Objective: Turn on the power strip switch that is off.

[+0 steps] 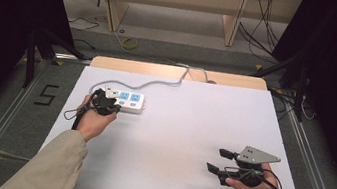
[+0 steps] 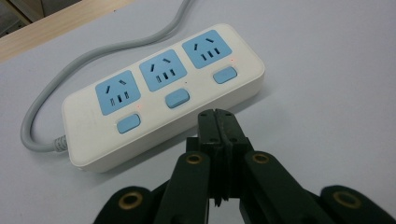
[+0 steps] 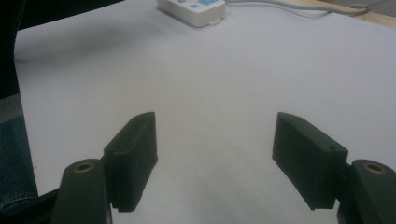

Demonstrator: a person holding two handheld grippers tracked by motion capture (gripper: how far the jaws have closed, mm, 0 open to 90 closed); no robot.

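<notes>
Resting low at the near right of the white bench (image 1: pixel 174 141) in the high view, right hand-held gripper (image 1: pixel 215 160), jaws standing wide apart and holding nothing. Farther back on the left, left hand-held gripper (image 1: pixel 110 104) reaching right up against the white plastic power strip with three blue sockets (image 1: pixel 127 100), grey cable (image 1: pixel 158 82) trailing off toward the far edge.

Closing in on the strip in the left gripper view: left hand-held gripper (image 2: pixel 220 122) with jaws pressed together, empty, tips hovering just beside the front edge of the strip (image 2: pixel 163 93), below the middle blue switch (image 2: pixel 177 99). Likely lining up to press one of the switches; not yet touching one, as far as can be told. Needing next a small forward and downward nudge onto the chosen button, keeping the tips closed.

Waiting in the right gripper view: right hand-held gripper (image 3: pixel 215 154) spread open over bare bench, strip (image 3: pixel 192 9) lying well apart at the top.
</notes>
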